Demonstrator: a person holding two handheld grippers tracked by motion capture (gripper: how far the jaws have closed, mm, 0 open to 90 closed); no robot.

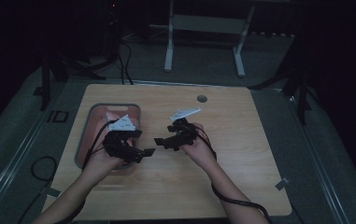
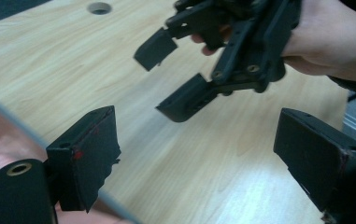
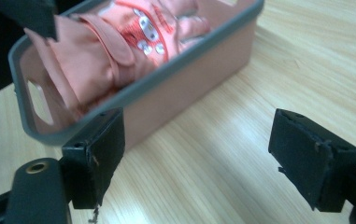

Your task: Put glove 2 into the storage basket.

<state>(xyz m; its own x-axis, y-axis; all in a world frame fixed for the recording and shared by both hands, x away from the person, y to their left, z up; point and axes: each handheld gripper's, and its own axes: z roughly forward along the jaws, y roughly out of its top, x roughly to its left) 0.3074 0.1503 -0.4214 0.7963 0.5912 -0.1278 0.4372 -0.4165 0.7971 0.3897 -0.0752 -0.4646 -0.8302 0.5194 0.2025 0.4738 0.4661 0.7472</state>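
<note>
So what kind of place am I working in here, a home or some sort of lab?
Most likely a lab or recording space, not a home. A bare wooden table stands on grey carpet in a dark room, with a metal stand frame behind it and cables trailing across the floor.

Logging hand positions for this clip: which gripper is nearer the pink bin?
Left. The left gripper hangs at the pink bin's near right edge, jaws open; the right gripper is off to its right over bare table.
</note>
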